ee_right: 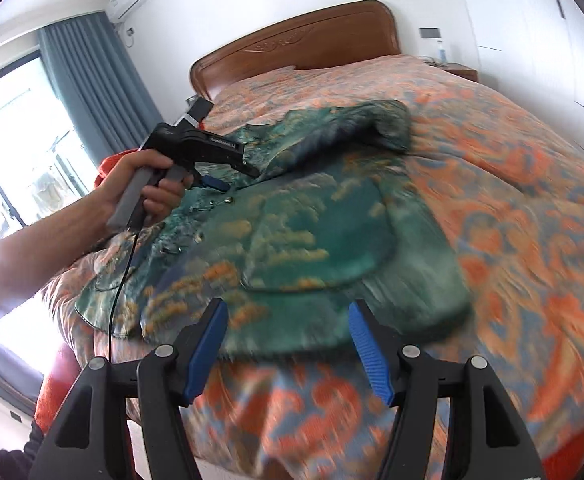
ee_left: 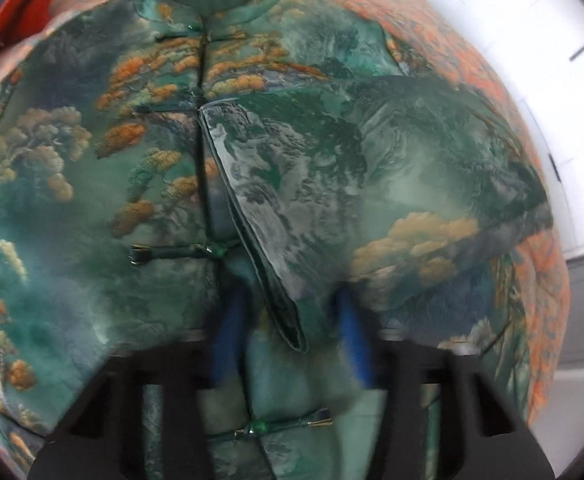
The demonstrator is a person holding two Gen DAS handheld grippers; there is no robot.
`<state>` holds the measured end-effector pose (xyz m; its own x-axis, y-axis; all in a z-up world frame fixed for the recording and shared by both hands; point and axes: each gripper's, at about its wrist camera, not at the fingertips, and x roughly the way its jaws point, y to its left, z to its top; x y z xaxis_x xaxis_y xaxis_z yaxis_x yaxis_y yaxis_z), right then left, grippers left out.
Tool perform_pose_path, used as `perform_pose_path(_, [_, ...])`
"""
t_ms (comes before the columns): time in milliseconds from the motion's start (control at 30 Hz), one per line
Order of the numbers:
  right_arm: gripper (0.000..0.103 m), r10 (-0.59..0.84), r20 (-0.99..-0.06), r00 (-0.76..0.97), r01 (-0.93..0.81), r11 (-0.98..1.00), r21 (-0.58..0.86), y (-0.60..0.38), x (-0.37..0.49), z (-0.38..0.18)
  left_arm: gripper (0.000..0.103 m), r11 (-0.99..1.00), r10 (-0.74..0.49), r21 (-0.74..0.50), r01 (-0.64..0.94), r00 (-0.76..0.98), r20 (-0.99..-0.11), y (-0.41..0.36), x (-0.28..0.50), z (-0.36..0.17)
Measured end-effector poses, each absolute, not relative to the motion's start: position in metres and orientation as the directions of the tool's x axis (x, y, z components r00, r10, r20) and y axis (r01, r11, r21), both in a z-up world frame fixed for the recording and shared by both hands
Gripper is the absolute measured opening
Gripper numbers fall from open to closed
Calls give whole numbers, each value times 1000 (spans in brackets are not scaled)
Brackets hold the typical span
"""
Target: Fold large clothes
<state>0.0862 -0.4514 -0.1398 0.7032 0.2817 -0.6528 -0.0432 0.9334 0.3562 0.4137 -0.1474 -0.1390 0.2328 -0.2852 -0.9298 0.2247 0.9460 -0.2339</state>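
Note:
A green brocade jacket (ee_left: 163, 168) with orange pine print and knot buttons lies face up on the bed. One sleeve (ee_left: 372, 184) is folded across its front, the cuff (ee_left: 279, 304) pointing toward me. My left gripper (ee_left: 287, 332) hovers just above the cuff, jaws open, blue pads (ee_left: 227, 332) either side of it. In the right wrist view the jacket (ee_right: 292, 232) lies spread on the bedspread, and the left gripper (ee_right: 219, 184) is seen held by a hand over it. My right gripper (ee_right: 287, 344) is open and empty above the jacket's near edge.
The bed has an orange and blue patterned bedspread (ee_right: 512, 220) and a wooden headboard (ee_right: 300, 40). A red item (ee_left: 15, 12) lies at the far left of the bed. A window with blue curtains (ee_right: 91, 80) is on the left, a nightstand (ee_right: 460, 70) on the right.

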Motion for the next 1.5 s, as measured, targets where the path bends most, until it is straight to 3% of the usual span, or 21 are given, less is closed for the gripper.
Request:
perform_pose_path(167, [64,240,-630,739,-21,943,333,-462,82,-130,17,943,-320,-263,203,340,-884,-129,419,-97])
perform_pose_path(367, [64,219,-604,766,-50,958,284,-461,108,-115,17,957,-286,-232,174,427,-858,-97,438,-77])
perform_pose_path(533, [64,217,-613,760,-59,962,267,-465,148,-107,17,977,-185,-111,180,468,-864,-98,457,-107])
perform_pose_path(833, [64,159,-712,684,44,965,258,-525,319,-100,26,976,-188,-103,194,501,-845,-89,456,-156])
perform_pose_path(1133, [64,71,-723,688,35,991,131,-506,503,-155,27,976,-202,-116,184,564,-800,-87,444,-174])
perform_pose_path(1233, [64,78,-809,582,51,990,133,-504,540,-200,28,975,-205,-116,187,577,-791,-88,443,-179])
perform_pose_path(1300, [64,82,-873,481,68,989,131,-502,554,-231,28,975,-211,-123,186,583,-785,-85,437,-180])
perform_pose_path(1500, [64,82,-863,498,85,986,142,-502,550,-237,29,974,-216,-130,186,588,-779,-83,435,-183])
